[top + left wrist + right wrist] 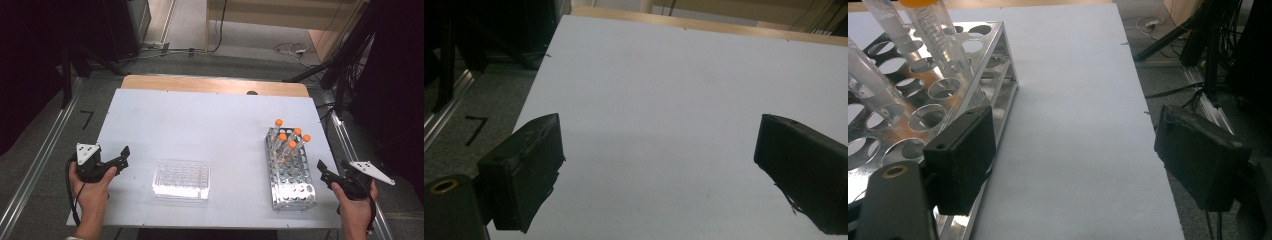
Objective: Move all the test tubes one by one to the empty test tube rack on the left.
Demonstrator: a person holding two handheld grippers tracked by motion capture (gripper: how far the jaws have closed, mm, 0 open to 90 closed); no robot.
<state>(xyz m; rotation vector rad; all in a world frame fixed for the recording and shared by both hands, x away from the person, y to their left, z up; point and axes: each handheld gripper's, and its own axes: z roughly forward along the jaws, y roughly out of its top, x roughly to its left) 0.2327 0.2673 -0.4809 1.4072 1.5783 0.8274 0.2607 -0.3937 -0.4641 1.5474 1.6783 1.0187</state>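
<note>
The metal tube rack (291, 172) stands on the white table (200, 120) at about 4 o'clock from the middle, and five clear tubes with orange caps (292, 136) stick up out of its far end. A clear plastic well plate (181, 179) lies flat at about 6 o'clock, well apart from the rack. The right gripper (332, 172) hovers just beside the near right corner of the rack, at 3 o'clock from it, and its fingers (964, 155) are spread wide with nothing between them. In the right gripper view the rack (923, 100) sits just past the left finger, and the tubes (940, 40) lean up at 11 o'clock. The left gripper (120, 159) waits near the table's left edge at 8 o'clock, and its fingers (526, 170) are also spread wide over the bare table (659, 100), holding nothing. It looks like the job is just starting and a tube will be picked first. To do that well, the right gripper should go up and over the rack toward 11 o'clock, come down with one tube between its fingers, and squeeze just under the cap. Then it should lift straight up so the tube does not scrape the holes or tip the rack
</note>
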